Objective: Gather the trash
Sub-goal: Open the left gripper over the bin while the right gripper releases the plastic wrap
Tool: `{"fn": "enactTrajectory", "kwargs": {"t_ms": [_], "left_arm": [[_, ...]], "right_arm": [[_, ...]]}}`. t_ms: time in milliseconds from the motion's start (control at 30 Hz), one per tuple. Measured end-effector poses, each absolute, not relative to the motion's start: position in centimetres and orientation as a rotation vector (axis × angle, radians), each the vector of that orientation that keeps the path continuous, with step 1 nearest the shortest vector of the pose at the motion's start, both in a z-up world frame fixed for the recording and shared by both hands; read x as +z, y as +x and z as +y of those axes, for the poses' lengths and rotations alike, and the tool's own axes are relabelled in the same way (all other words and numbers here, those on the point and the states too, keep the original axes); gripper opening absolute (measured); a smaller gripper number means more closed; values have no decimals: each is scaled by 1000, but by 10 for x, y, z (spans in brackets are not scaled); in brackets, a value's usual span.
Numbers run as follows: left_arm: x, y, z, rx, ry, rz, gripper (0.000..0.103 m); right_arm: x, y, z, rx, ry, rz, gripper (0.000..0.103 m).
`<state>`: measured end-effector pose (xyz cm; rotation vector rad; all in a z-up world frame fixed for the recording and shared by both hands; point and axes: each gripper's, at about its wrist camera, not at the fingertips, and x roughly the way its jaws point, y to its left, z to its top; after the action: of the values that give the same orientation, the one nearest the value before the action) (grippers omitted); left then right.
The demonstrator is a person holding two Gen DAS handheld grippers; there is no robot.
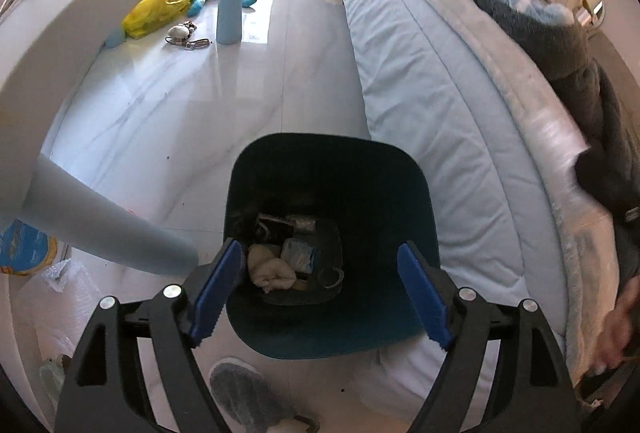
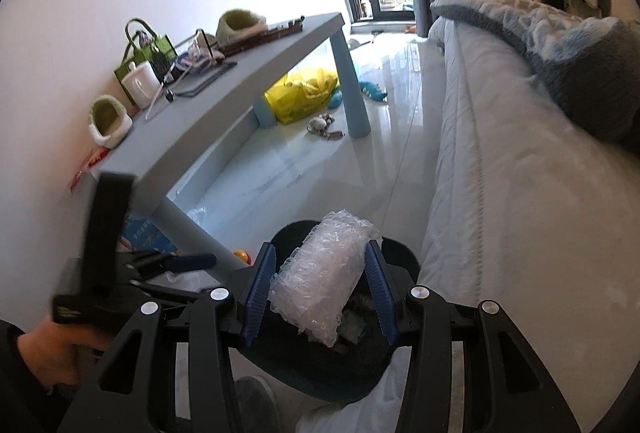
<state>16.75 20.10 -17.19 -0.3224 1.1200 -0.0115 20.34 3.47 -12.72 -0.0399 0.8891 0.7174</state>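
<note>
A dark teal trash bin [image 1: 332, 173] stands on the pale floor beside the bed, with a crumpled cream tissue [image 1: 270, 271], a small packet and other bits at its bottom. My left gripper [image 1: 318, 291] hangs over the bin's mouth, open, with nothing between its blue pads. In the right wrist view my right gripper [image 2: 320, 291] is shut on a wad of clear bubble wrap [image 2: 320, 273], held just above the same bin [image 2: 288, 365]. The left gripper [image 2: 188, 261] and the hand holding it show blurred at the lower left there.
A light blue bed [image 1: 432, 113] runs along the right of the bin. A grey-blue low table [image 2: 224, 101] on the left carries slippers, a mug and a bag. A yellow bag [image 1: 160, 9], a teal toy and small items lie beneath it. A grey slipper [image 1: 244, 393] sits below.
</note>
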Motion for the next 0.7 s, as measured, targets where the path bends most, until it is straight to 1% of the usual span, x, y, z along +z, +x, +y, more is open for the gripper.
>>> {"fn": "enactTrajectory", "kwargs": {"t_ms": [100,200,267,433,700], "left_arm": [[-164,165,209,-6,-342,1088,83],[-157,162,215,-5,-371,1064,85],[-152,161,219,-4,-389,1047,89],[-138,160,225,8,-401,1008,93],[-123,156,236,64,-409,962,96]], "right_arm": [[-135,206,42,713,-53,908,47],[-145,209,49,708,-61,935,47],[-152,209,53,709,-68,951,47],[-167,209,68,714,-98,997,47],[-191,210,84,713,-137,1064,47]]}}
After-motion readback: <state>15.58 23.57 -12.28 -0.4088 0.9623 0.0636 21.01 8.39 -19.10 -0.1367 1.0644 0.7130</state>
